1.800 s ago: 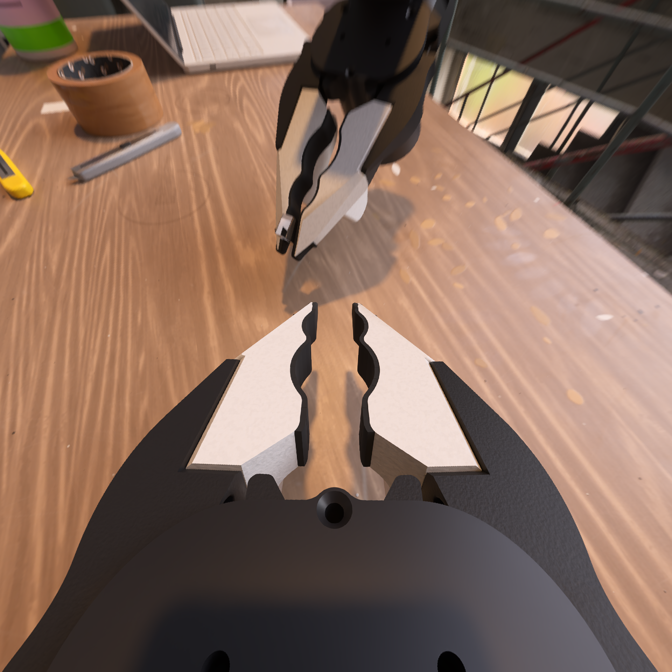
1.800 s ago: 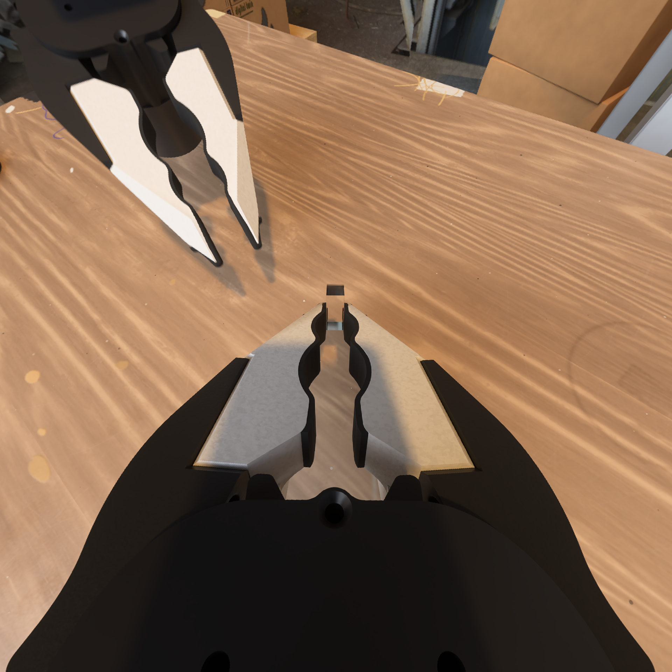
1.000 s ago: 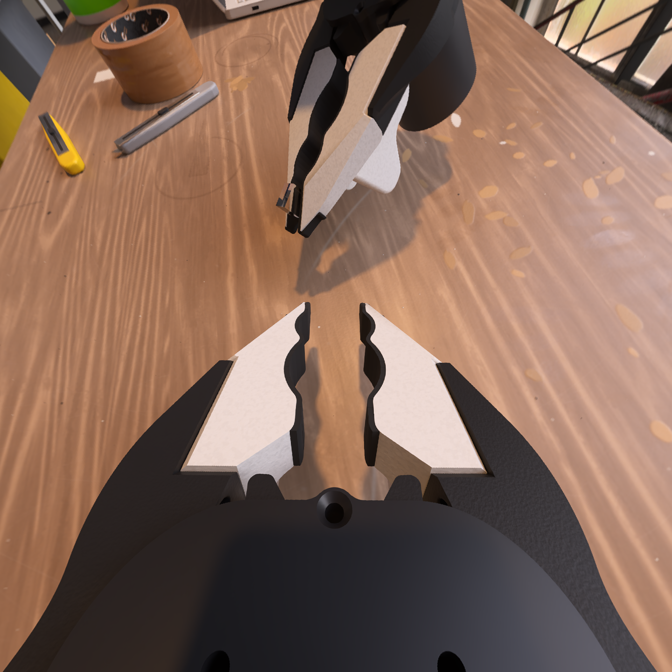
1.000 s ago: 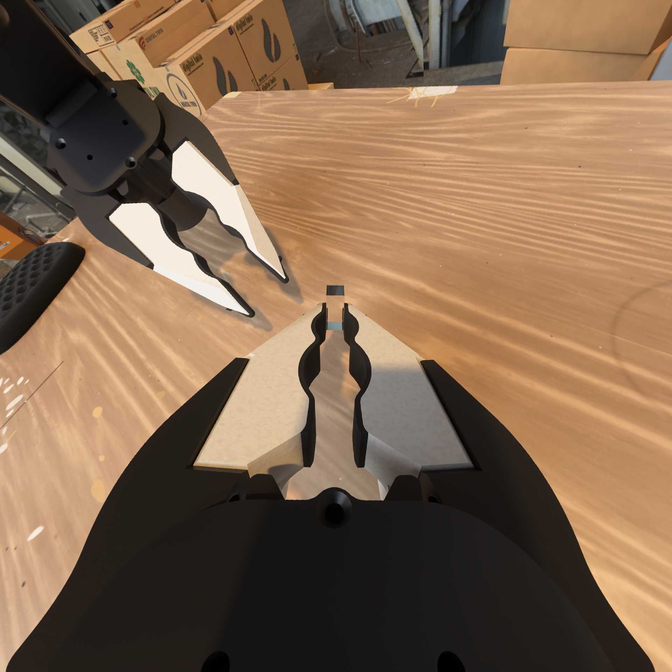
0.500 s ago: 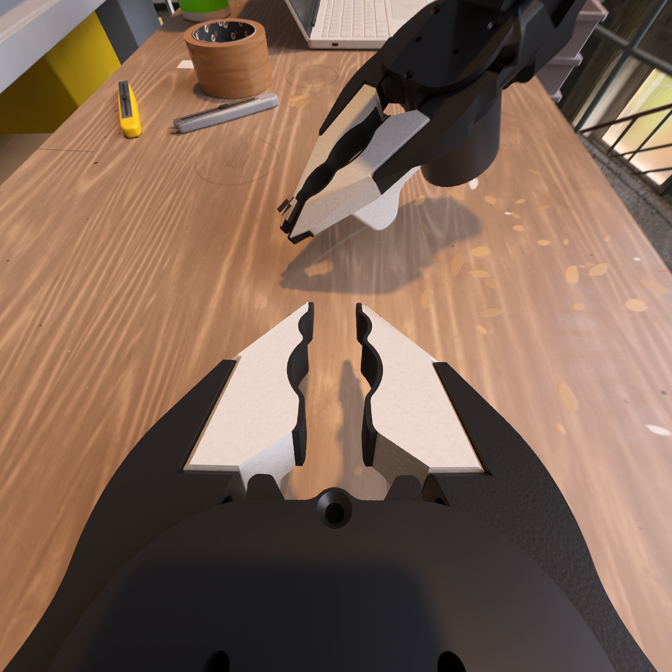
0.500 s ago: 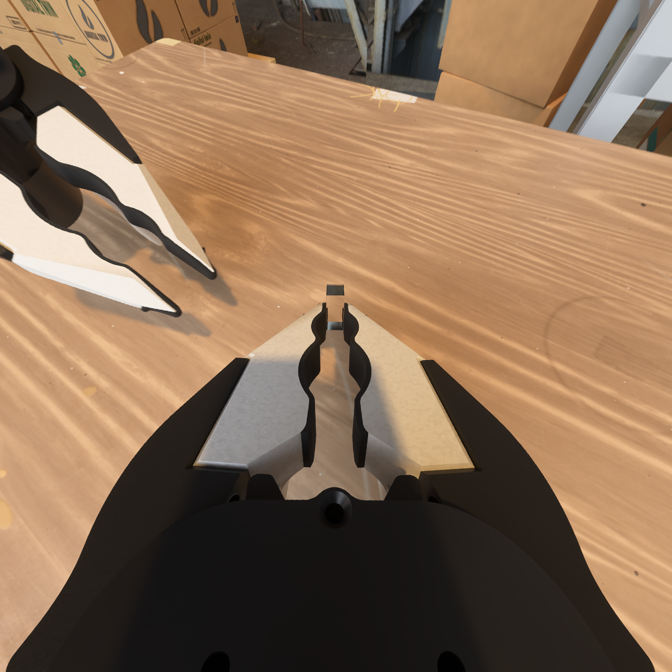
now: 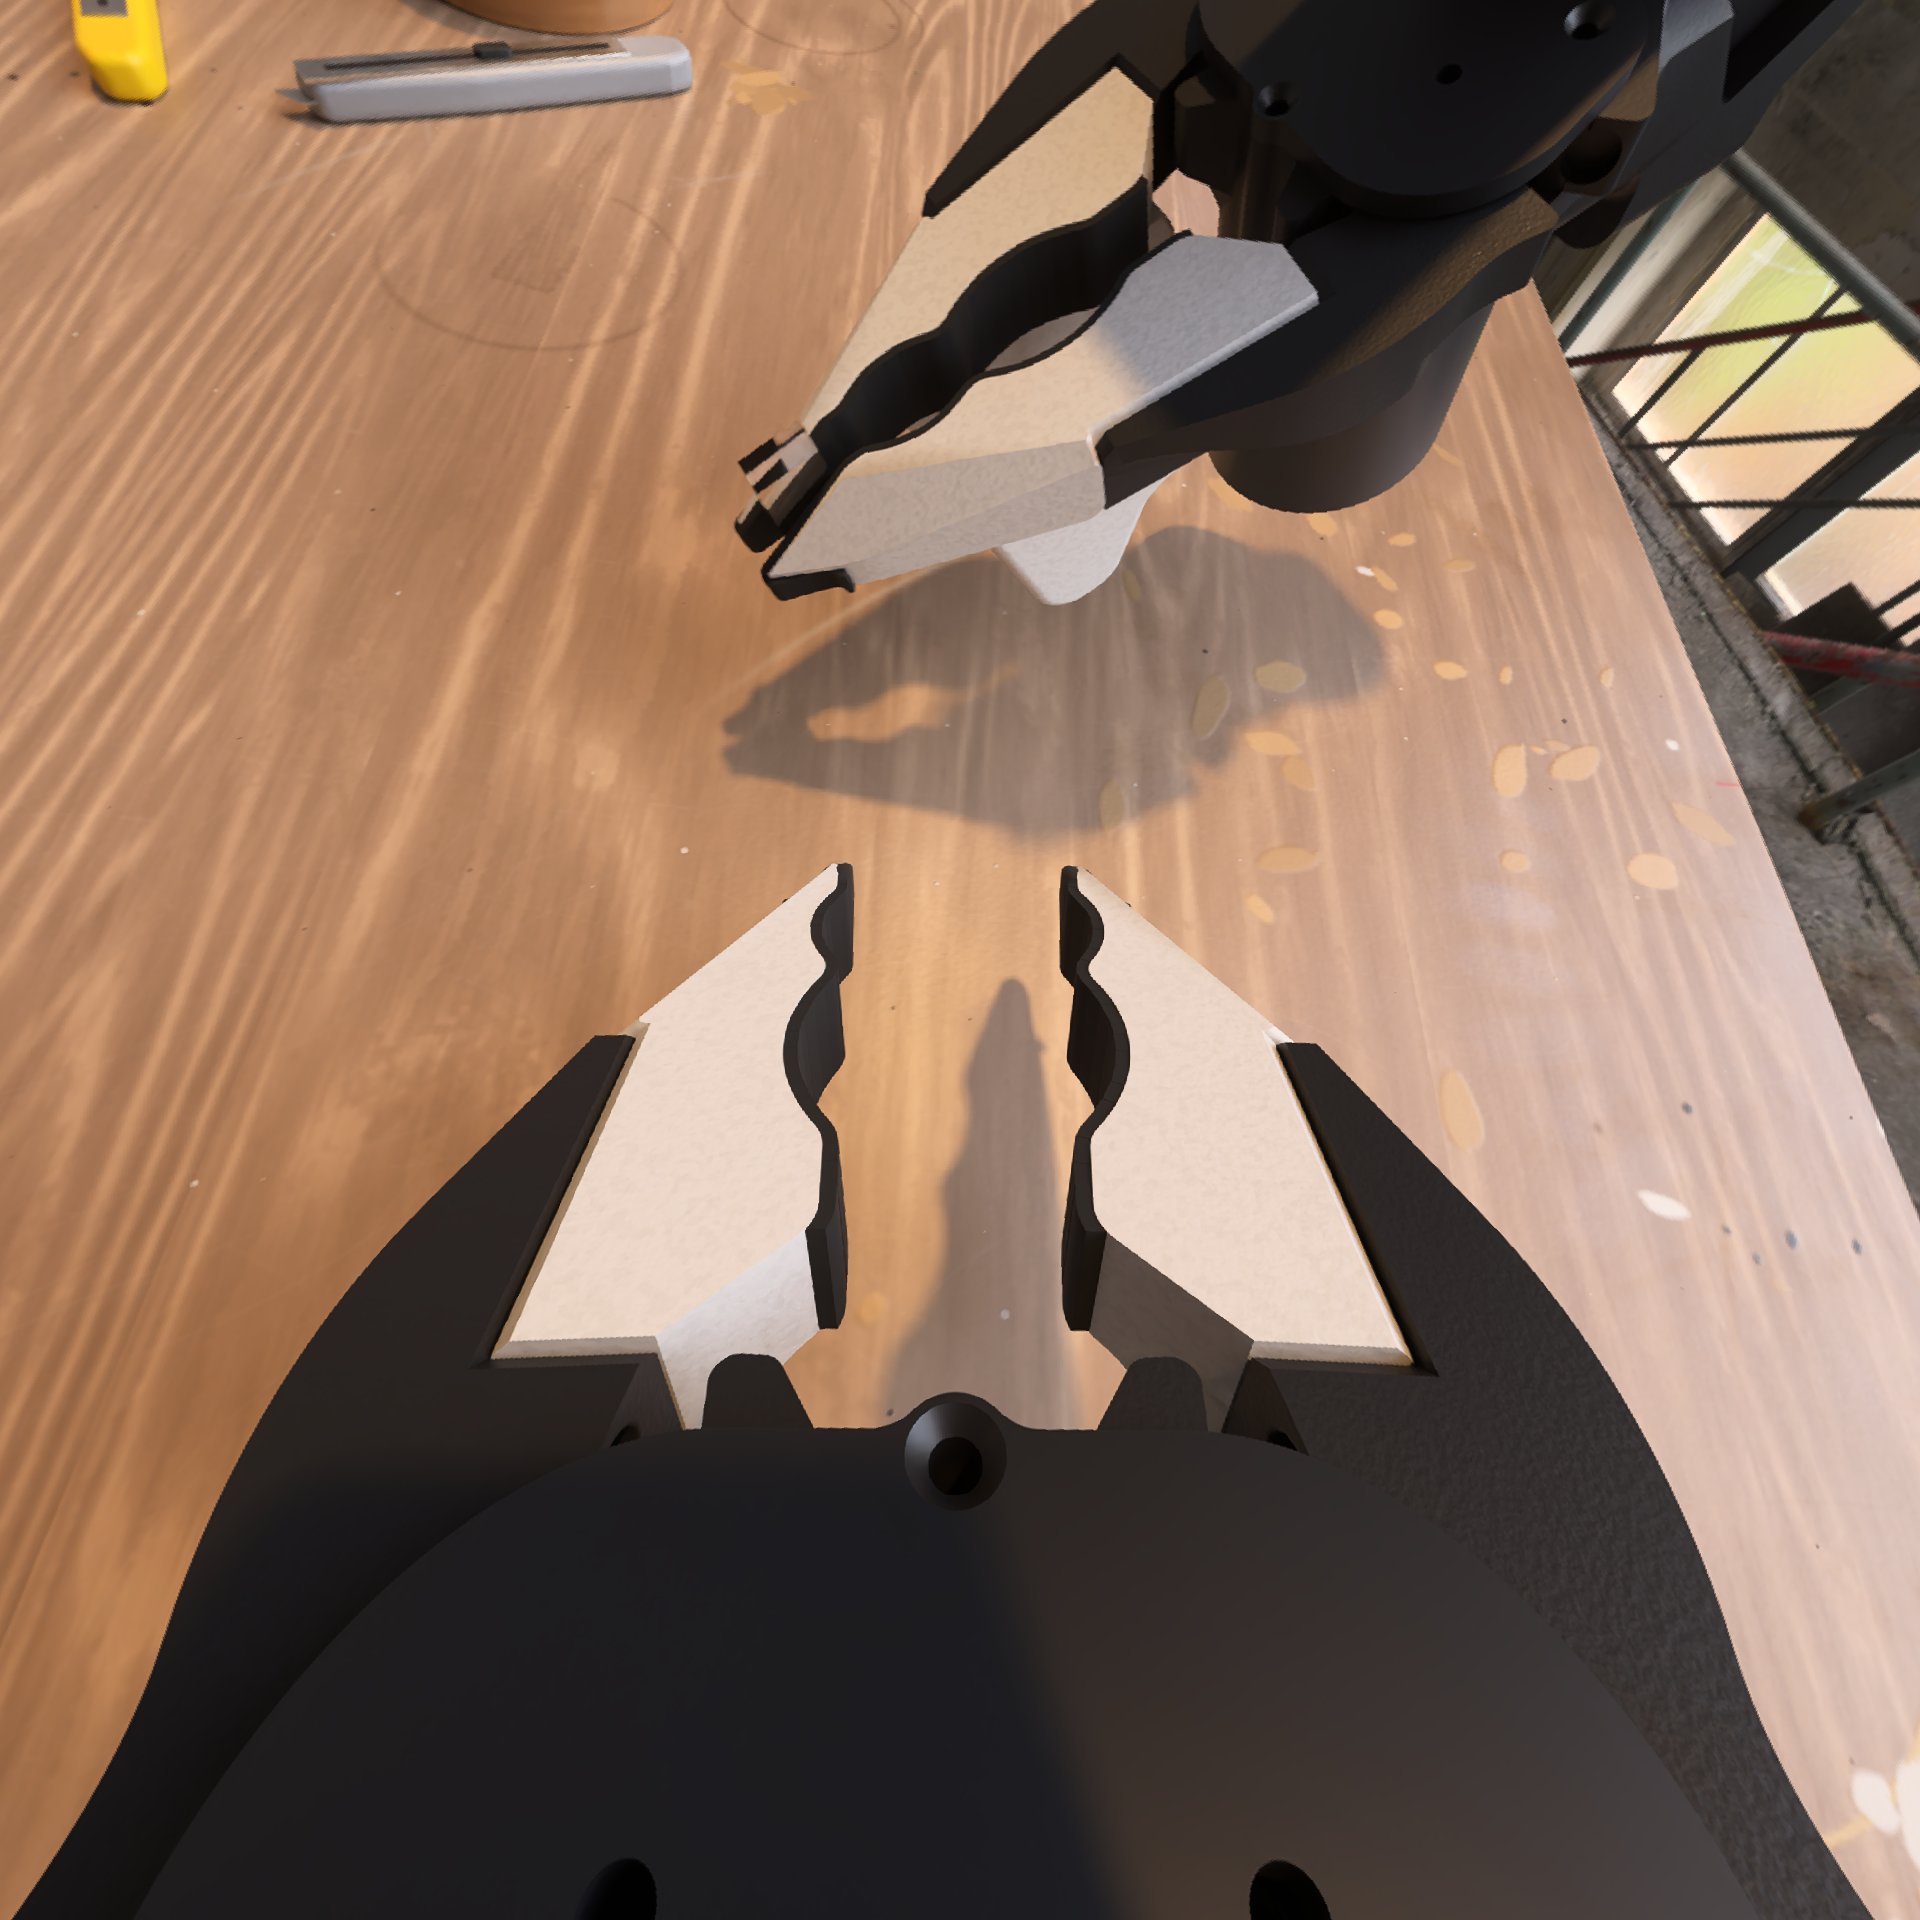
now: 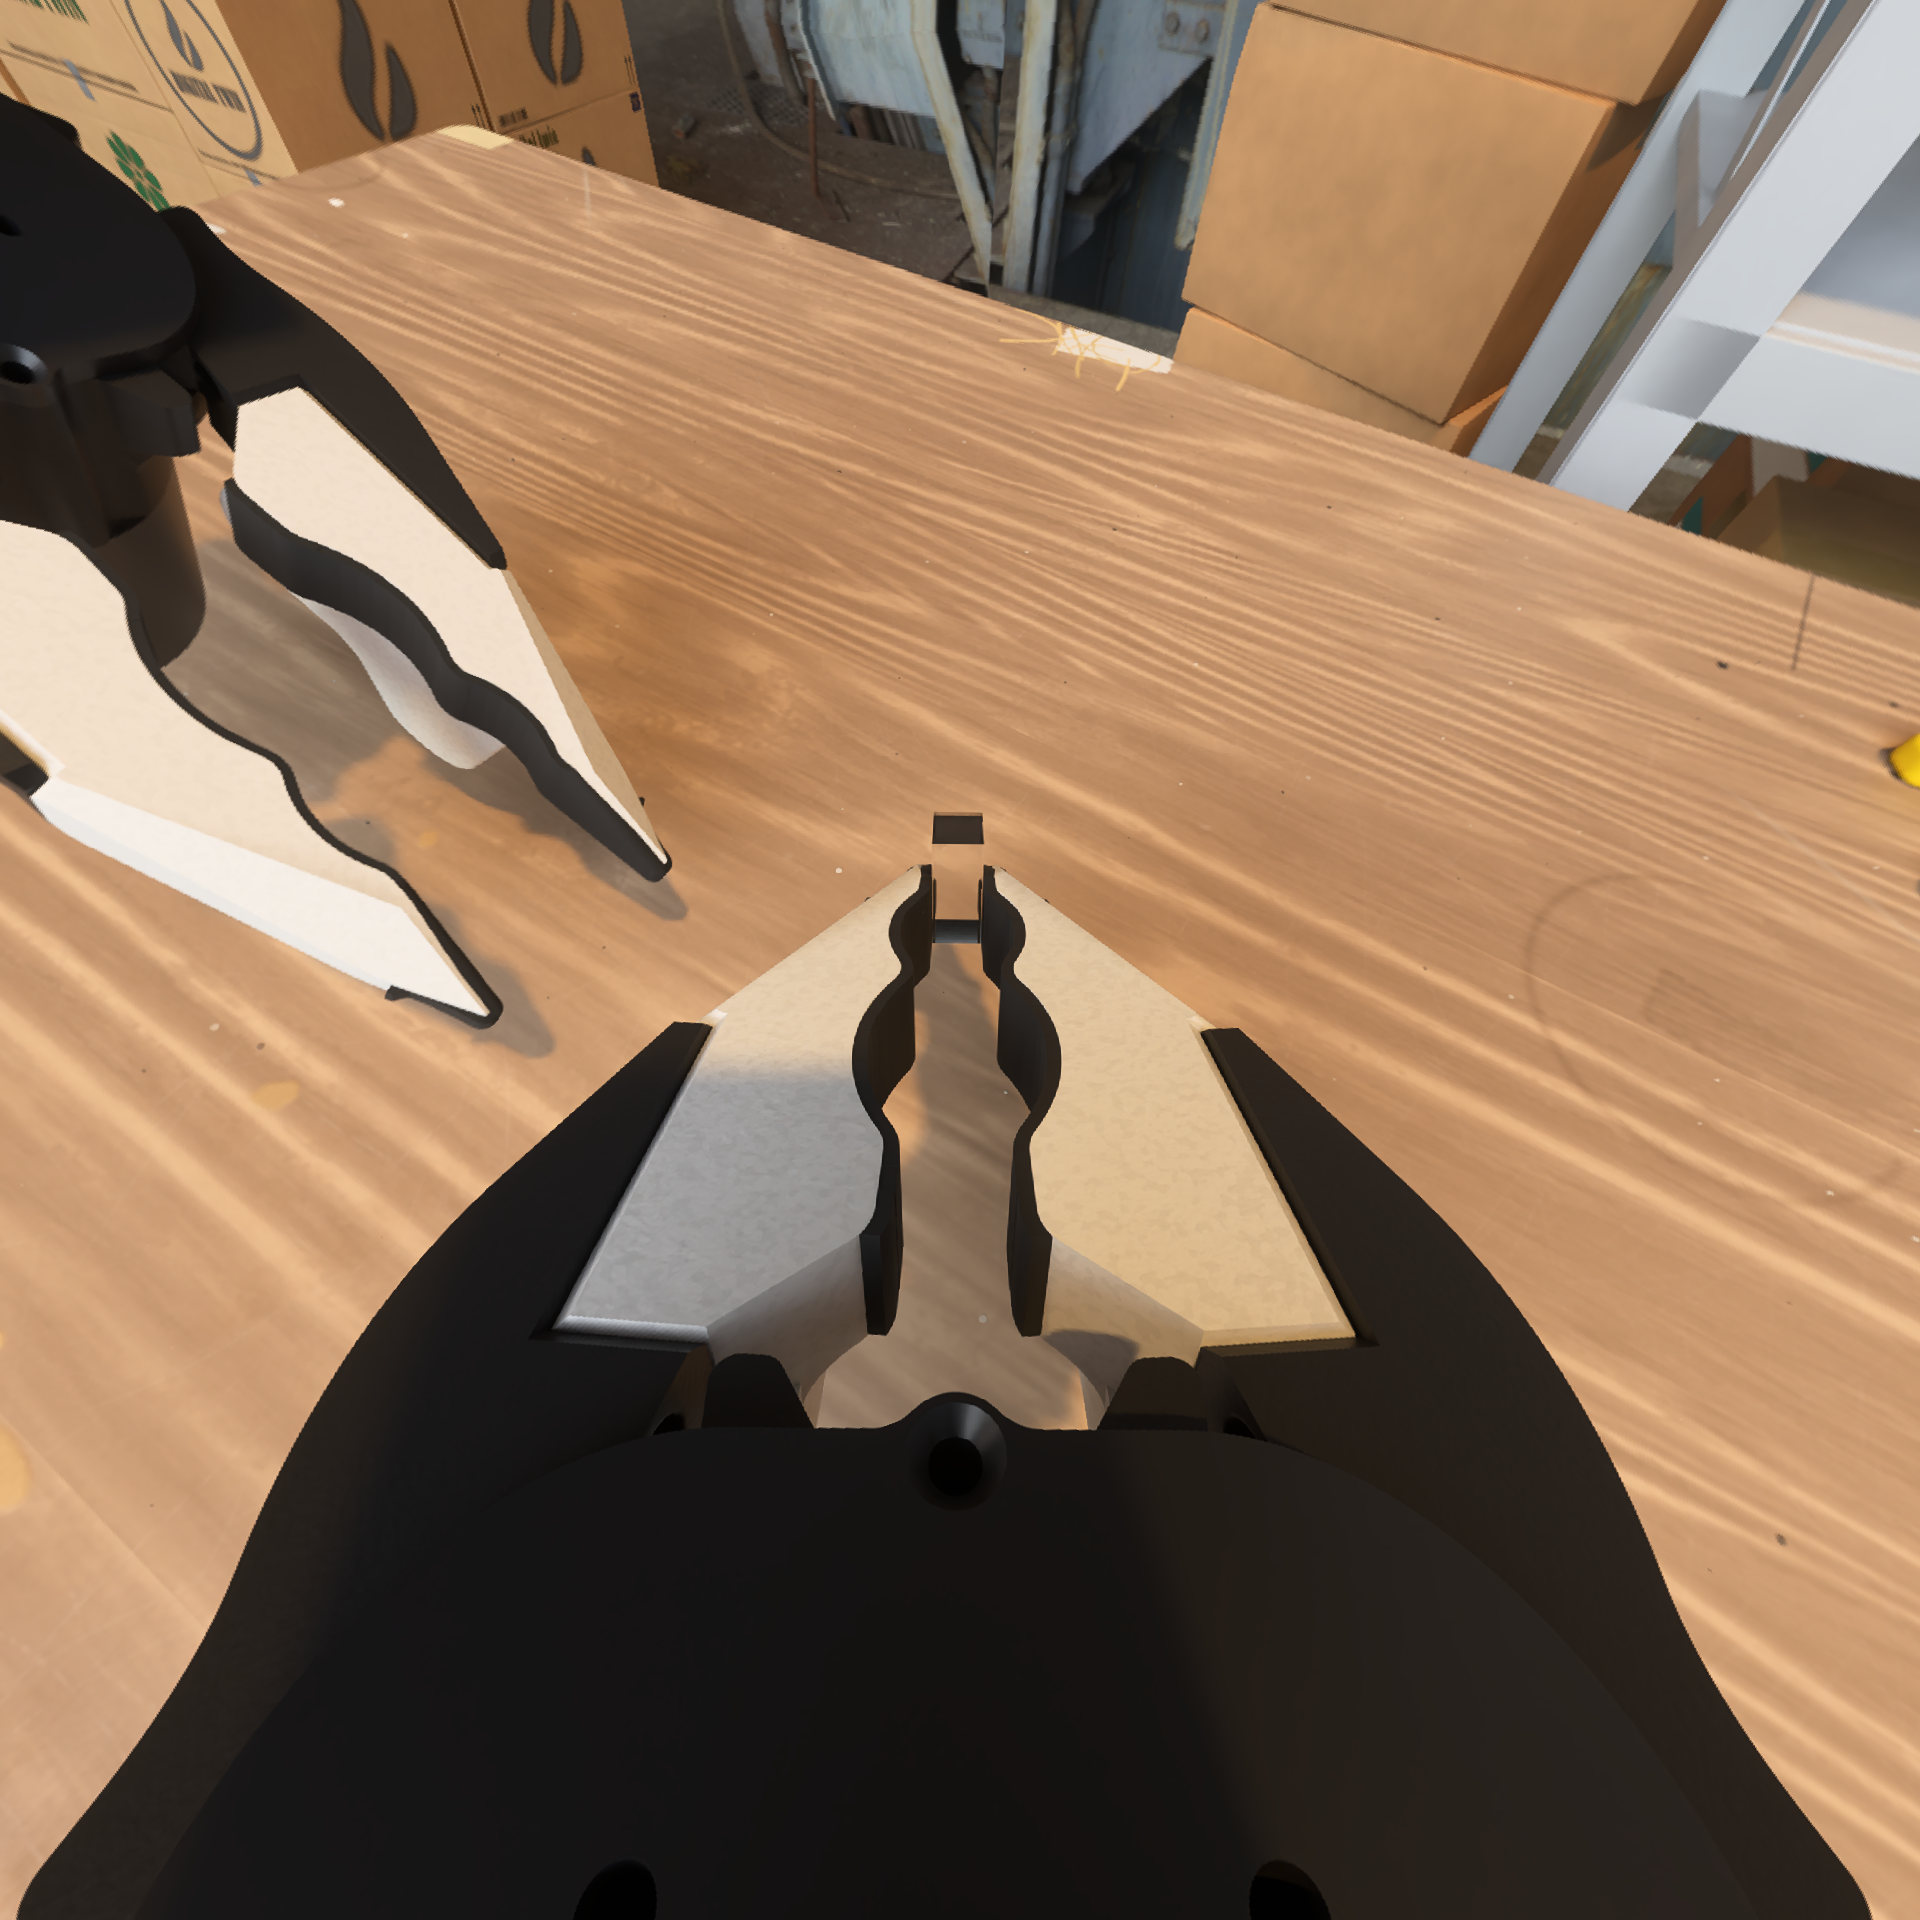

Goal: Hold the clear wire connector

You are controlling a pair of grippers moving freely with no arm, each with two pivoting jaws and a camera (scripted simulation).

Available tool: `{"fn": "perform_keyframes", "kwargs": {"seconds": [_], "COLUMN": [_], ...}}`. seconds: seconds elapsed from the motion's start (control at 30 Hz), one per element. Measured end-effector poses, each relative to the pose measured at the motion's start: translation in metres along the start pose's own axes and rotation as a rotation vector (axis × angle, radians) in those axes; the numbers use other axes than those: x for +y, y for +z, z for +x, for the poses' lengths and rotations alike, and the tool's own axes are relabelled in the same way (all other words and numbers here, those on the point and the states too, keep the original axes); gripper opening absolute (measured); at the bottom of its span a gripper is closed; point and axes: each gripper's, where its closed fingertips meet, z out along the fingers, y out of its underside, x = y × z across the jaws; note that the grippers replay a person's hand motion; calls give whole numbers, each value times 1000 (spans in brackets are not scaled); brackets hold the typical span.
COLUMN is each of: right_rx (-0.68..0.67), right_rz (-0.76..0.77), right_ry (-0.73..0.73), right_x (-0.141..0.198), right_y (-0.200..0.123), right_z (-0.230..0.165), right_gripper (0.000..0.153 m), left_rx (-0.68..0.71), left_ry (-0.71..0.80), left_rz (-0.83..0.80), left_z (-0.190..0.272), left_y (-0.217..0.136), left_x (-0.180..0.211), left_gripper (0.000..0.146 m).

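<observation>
We see a wooden desk [image 7: 364,675] filling both views. In the lower centre of the left wrist view, our left gripper [image 7: 956,883] hovers over bare wood with its jaws apart and empty. Our right gripper [image 8: 954,883] sits lower centre in its own view, jaws closed on the clear wire connector [image 8: 957,878], which pokes out past the tips. The connector shows again centre-top in the left wrist view. A grey utility knife [image 7: 488,78] and a yellow cutter [image 7: 120,52] lie upper left.
</observation>
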Motion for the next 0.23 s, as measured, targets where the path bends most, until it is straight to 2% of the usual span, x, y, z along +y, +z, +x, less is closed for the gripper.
{"fn": "perform_keyframes", "kwargs": {"seconds": [0.13,0.23], "right_rx": [-26,-79], "right_rz": [19,21], "right_ry": [-26,-43], "right_x": [-3,-6], "right_y": [-3,-3], "right_z": [-4,-2], "right_gripper": [8,8], "left_rx": [-34,6], "left_ry": [35,33], "left_rz": [-4,7], "left_z": [2,7], "left_y": [1,-6], "left_x": [0,-5], "left_gripper": [38,37]}}
